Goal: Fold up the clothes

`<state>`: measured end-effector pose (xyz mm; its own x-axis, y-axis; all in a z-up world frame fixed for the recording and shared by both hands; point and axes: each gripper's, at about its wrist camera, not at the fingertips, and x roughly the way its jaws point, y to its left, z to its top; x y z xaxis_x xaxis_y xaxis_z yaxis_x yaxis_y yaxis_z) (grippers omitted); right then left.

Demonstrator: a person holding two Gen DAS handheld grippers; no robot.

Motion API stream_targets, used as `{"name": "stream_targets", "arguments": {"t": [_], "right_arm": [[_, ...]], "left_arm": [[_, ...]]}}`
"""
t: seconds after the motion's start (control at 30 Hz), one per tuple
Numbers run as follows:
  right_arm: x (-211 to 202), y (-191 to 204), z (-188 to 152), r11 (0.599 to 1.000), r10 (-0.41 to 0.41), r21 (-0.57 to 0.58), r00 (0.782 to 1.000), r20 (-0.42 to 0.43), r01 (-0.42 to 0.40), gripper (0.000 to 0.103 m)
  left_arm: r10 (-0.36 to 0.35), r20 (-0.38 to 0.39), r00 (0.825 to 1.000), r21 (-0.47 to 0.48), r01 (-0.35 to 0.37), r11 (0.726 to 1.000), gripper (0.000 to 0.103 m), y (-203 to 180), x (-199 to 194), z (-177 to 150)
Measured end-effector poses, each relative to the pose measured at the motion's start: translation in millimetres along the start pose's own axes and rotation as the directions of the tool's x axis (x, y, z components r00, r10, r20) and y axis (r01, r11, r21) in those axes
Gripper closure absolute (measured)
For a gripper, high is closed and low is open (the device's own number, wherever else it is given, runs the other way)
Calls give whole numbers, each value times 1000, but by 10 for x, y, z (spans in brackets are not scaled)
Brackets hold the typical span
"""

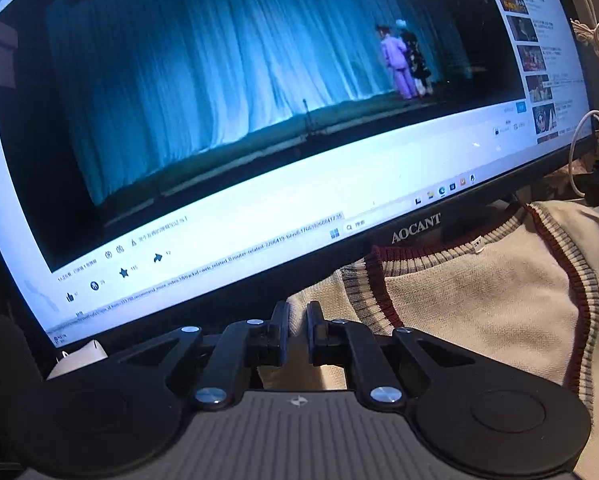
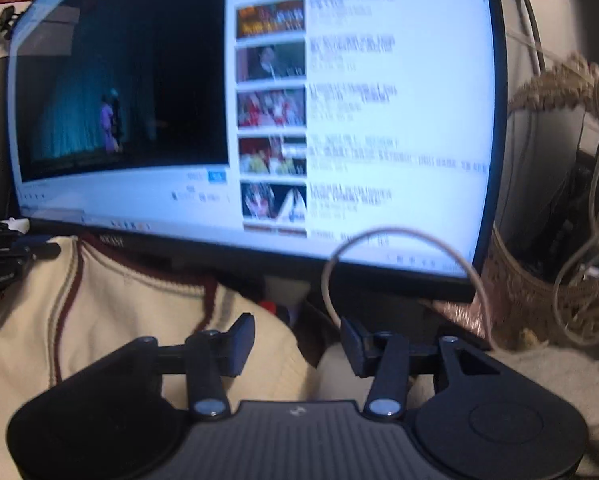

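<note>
Sweater point(image 1: 491, 300), cream knit with maroon-and-striped ribbed trim, lay spread on the desk directly in front of the monitor point(image 1: 259, 120), its neckline toward the screen. The collar rib ran just beside the monitor's lower bezel, with part of the cloth tucked under the bezel's overhang. A small white tag point(image 1: 478, 243) sat at the inside back of the neck.

Left gripper point(image 1: 298, 320) was clenched on a fold of the sweater's cream cloth near the collar, only a narrow slit between its fingers, cloth showing through it. It sat low and close to the monitor's bottom edge.

Right gripper point(image 2: 297, 338) stood released, fingers well apart, nothing between the pads; no earlier view to compare. Beneath it lay the sweater's cream fabric point(image 2: 139, 312), the maroon trim curving off to the left. A thin loop of cord point(image 2: 399, 236) arched just past its right finger, in front of the screen.

Room was tight. The monitor closed off the whole far side. To the right, a woven basket point(image 2: 539, 292) of tangled white cables point(image 2: 595, 240) stood near the sweater's edge. The left gripper's black body point(image 2: 3, 256) showed at the left margin of the right wrist view. Right wrist view was motion-blurred; fine detail there uncertain.
</note>
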<state>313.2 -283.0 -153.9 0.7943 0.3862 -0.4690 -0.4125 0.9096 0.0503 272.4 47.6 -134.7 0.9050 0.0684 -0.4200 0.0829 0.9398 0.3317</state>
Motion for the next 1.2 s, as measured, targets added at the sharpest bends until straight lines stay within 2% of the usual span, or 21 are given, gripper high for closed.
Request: {"name": "stream_targets", "arguments": {"t": [0.1, 0.2, 0.3, 0.33, 0.37, 0.4, 0.43, 0.47, 0.57, 0.63, 0.73, 0.77, 0.8, 0.9, 0.97, 1.0, 1.03, 1.2], "right_arm": [[132, 13, -68, 999, 32, 31, 999, -14, -32, 57], [300, 93, -86, 999, 33, 2, 998, -44, -33, 57], [382, 86, -53, 999, 35, 11, 999, -27, -35, 53], [391, 61, -55, 998, 53, 37, 998, -29, -52, 57], [387, 38, -61, 994, 90, 64, 995, -31, -87, 76], [375, 29, -66, 988, 132, 84, 991, -32, -129, 84], [351, 60, -63, 988, 134, 77, 990, -32, -131, 88], [322, 132, -60, 993, 119, 31, 992, -33, -118, 94], [196, 450, -73, 985, 11, -170, 1000, -2, -11, 95], [73, 687, -77, 945, -73, -315, 995, 72, 92, 95], [-132, 929, -57, 862, -148, -452, 967, 208, 230, 96], [-195, 971, -30, 843, -161, -469, 955, 251, 265, 96], [-258, 981, 26, 840, -169, -458, 943, 288, 290, 96], [-462, 895, 231, 856, -184, -392, 908, 377, 337, 96], [-628, 761, 335, 859, -199, -360, 885, 422, 365, 96], [-640, 736, 363, 864, -202, -345, 881, 428, 366, 96], [-619, 723, 389, 875, -196, -330, 884, 424, 353, 96], [-226, 718, 306, 892, -177, -351, 935, 307, 284, 95]], "left_arm": [[-5, -6, 1000, 1, 5, 1000, 94, 12, 10, -22], [-10, -12, 1000, 3, 10, 1000, 94, 21, 18, -30], [-16, -25, 1000, -4, 16, 1000, 93, 23, 44, -49], [-19, -30, 999, -8, 18, 1000, 93, 21, 53, -58], [-23, -35, 999, -12, 22, 1000, 93, 20, 59, -66], [-27, -38, 999, -15, 27, 1000, 93, 16, 60, -74], [-30, -39, 999, -14, 30, 999, 93, 6, 57, -82], [-28, -31, 999, -9, 28, 1000, 94, -8, 37, -89], [-5, 31, 1000, 24, 4, 1000, 94, -57, -109, -99], [26, 99, 995, 71, -33, 997, 95, -102, -254, -89], [83, 211, 974, 133, -112, 985, 95, -151, -468, -27], [98, 242, 965, 140, -135, 981, 95, -136, -518, 26], [109, 268, 957, 141, -151, 978, 95, -106, -557, 90], [129, 313, 941, 98, -167, 981, 95, 66, -665, 249], [135, 311, 941, 88, -170, 982, 95, 147, -620, 357], [135, 298, 945, 84, -167, 982, 95, 140, -571, 372], [129, 274, 953, 89, -159, 983, 95, 88, -459, 371], [87, 152, 985, 105, -103, 989, 94, 5, -165, 229]]}}
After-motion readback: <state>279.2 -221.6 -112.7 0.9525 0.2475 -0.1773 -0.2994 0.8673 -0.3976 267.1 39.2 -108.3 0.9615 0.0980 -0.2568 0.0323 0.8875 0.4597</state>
